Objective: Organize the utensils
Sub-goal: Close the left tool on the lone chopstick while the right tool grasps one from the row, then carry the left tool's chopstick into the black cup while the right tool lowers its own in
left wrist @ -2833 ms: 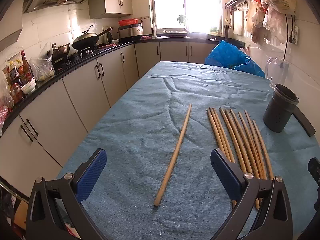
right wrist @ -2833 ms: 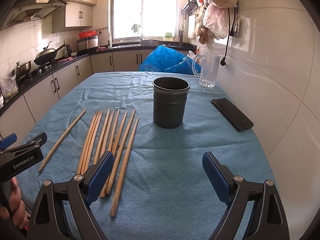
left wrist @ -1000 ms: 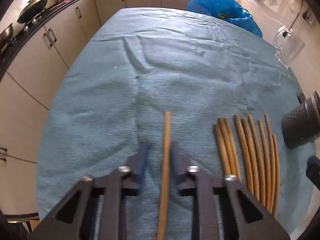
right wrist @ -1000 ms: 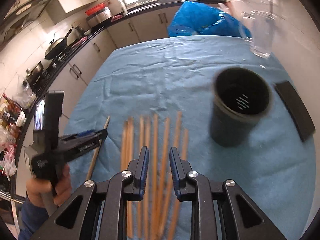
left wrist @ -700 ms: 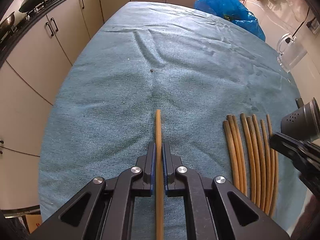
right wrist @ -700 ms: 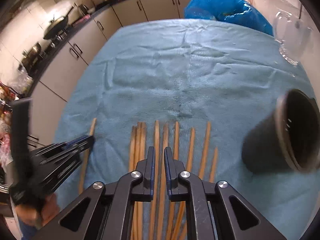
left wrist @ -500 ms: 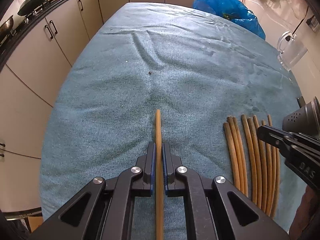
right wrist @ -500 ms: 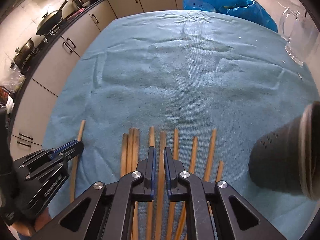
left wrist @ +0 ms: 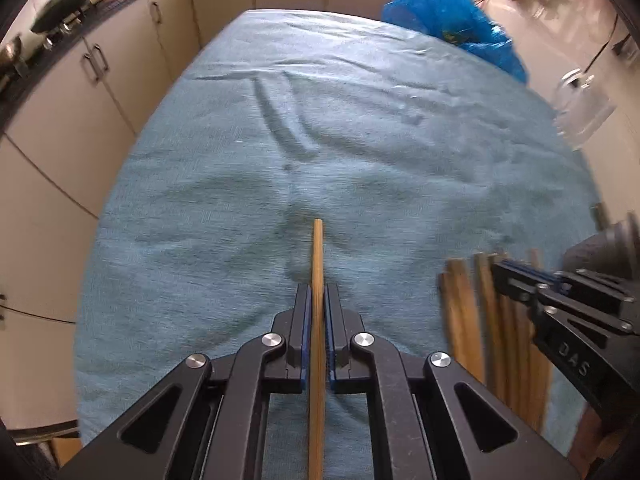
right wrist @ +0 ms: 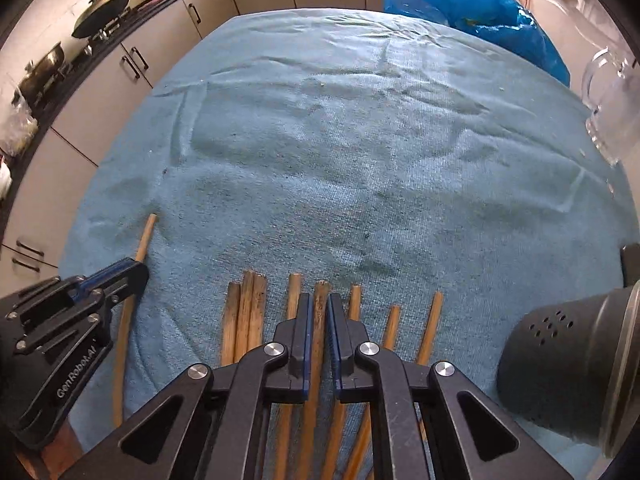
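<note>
Holder [right wrist: 568, 364]: dark, perforated, near right edge of table [right wrist: 360, 140]; interior not visible.
Jug [right wrist: 612, 108]: clear glass, right edge, farther back; contents cannot be told.
Left gripper [left wrist: 318, 304]: pressed together, pinching single chopstick [left wrist: 317, 248], apart from row.
Right gripper [right wrist: 319, 312]: pressed together, pinching one stick [right wrist: 321, 300] in chopstick row [right wrist: 248, 312].

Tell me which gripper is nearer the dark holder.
Right. The right gripper, shut on a chopstick in the row, sits just beside the holder; the left gripper grips the lone chopstick beyond the row.
</note>
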`<state>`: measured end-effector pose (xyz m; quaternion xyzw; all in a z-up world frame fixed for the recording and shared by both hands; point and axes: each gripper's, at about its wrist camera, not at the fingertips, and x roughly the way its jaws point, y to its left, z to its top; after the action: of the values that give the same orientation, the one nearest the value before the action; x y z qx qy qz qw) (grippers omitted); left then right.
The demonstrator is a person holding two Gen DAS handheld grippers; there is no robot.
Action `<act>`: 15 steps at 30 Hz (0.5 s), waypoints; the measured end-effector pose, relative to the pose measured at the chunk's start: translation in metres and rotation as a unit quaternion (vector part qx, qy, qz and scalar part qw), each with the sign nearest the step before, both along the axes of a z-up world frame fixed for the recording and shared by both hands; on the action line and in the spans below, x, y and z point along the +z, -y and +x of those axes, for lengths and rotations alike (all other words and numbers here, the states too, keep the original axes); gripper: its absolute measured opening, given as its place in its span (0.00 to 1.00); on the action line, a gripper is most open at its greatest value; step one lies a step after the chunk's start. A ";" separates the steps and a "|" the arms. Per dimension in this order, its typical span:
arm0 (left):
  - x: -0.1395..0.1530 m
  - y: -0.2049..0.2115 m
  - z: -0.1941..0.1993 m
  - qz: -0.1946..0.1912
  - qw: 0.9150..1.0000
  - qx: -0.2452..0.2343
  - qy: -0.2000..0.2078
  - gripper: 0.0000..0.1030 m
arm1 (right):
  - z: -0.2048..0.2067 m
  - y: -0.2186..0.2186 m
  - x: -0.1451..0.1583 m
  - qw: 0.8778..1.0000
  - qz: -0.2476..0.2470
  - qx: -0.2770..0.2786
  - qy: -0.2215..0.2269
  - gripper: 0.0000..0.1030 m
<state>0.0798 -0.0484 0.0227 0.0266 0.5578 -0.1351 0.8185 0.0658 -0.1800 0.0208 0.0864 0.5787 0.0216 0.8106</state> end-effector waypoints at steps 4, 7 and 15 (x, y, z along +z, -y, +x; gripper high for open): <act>0.021 -0.003 -0.016 -0.022 0.999 -0.005 0.034 0.06 | -0.016 0.009 0.025 0.999 0.031 -0.012 0.041 0.07; 0.044 -0.010 -0.032 -0.050 0.997 -0.004 0.061 0.06 | -0.040 0.013 0.058 0.994 0.048 -0.013 0.093 0.07; 0.102 -0.023 -0.086 -0.087 0.985 0.000 0.148 0.06 | -0.116 0.024 0.128 0.971 0.077 -0.019 0.228 0.07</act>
<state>-0.0063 -0.0258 0.1246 -0.0248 0.4164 -0.1775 0.8913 -0.0507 -0.2037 0.1484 0.1522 0.3738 0.0701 0.9122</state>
